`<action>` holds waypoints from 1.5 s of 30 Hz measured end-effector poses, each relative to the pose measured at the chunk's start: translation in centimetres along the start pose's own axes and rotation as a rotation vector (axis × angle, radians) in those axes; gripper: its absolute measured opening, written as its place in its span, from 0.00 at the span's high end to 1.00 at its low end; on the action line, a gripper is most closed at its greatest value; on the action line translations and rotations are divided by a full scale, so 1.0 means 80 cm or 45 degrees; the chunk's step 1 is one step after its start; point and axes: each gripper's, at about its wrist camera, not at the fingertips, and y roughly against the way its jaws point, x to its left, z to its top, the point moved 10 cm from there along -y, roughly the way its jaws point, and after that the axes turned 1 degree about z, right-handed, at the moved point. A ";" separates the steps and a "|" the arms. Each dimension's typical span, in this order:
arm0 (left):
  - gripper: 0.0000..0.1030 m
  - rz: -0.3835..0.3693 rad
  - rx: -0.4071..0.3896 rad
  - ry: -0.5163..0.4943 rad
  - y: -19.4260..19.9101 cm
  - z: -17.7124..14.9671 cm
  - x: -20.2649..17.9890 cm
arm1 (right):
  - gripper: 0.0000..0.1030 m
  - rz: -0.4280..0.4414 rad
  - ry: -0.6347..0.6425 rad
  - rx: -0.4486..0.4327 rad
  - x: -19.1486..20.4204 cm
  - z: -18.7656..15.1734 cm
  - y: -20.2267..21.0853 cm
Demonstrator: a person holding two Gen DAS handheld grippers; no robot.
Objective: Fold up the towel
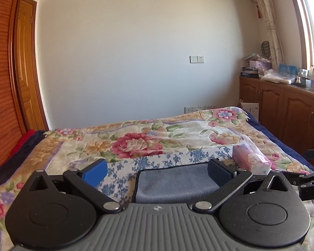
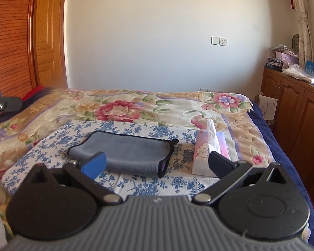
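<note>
While the grey microfibre towel with dark piping [image 2: 123,153] lies already doubled over on the blue-and-white floral cloth [image 2: 52,144], both hand-held tools hover just short of it, neither touching the fabric. Seen from the right wrist, the towel sits ahead and slightly left of the right gripper [image 2: 157,165], whose jaws stand spread and hold nothing. Seen from the left wrist, the towel [image 1: 178,183] lies directly ahead of the left gripper [image 1: 157,172], between its parted, empty jaws. A pink-and-white tissue pack [image 2: 207,152] rests just beside the towel's right-hand end, ahead of the right gripper; the flowered bedspread [image 2: 119,106] extends beyond. Judged from this layout, one fold is done and a further fold is pending: the next move calls for pinching the corners at one end and carrying them across, clear of the tissue pack.
</note>
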 end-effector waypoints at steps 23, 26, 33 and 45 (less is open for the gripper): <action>0.00 0.059 0.037 0.004 0.057 -0.081 0.017 | 0.00 0.026 -0.025 -0.021 0.032 -0.039 0.051; 0.00 0.067 0.039 0.007 0.061 -0.087 0.021 | 0.00 0.028 -0.040 -0.015 0.035 -0.043 0.054; 0.00 0.087 0.002 -0.019 0.076 -0.107 0.021 | 0.00 0.016 -0.052 -0.040 0.036 -0.053 0.067; 0.00 0.095 -0.007 -0.009 0.092 -0.129 0.023 | 0.00 -0.036 -0.072 -0.023 0.027 -0.077 0.084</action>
